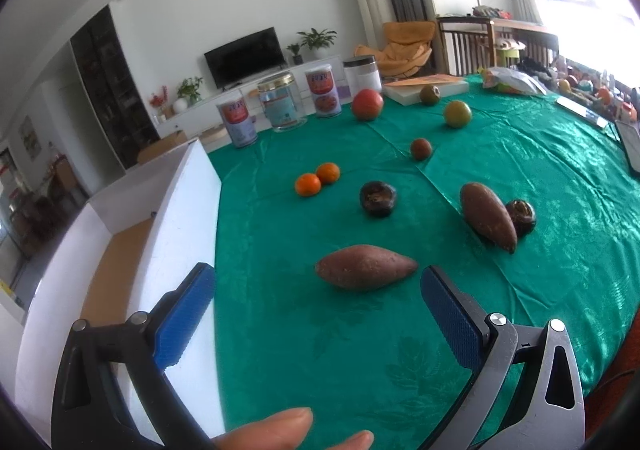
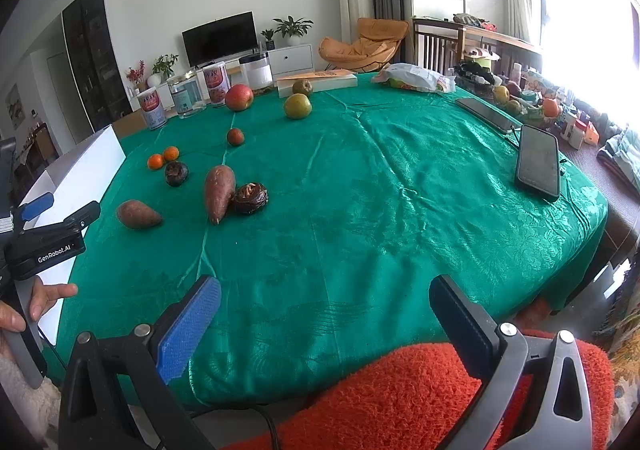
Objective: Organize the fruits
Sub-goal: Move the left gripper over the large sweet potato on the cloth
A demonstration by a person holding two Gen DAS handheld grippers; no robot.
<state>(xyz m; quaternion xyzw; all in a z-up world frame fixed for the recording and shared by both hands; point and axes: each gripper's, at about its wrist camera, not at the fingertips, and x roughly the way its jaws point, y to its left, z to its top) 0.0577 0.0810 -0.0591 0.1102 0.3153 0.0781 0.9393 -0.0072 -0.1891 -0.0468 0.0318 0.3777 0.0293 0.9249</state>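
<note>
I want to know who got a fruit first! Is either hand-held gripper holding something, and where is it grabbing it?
Nothing is held. The left hand-held gripper is open above the tablecloth, short of the nearest sweet potato. The right hand-held gripper is open too, with nothing between its fingers.

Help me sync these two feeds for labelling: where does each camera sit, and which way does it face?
Left wrist: on the left gripper, looking across the green tablecloth at the near sweet potato beside the white box; fingertips show.
Right wrist: on the right gripper, at the table's edge, facing the same way; the left gripper shows.
Shared: sweet potatoes, tangerines, cans.
</note>
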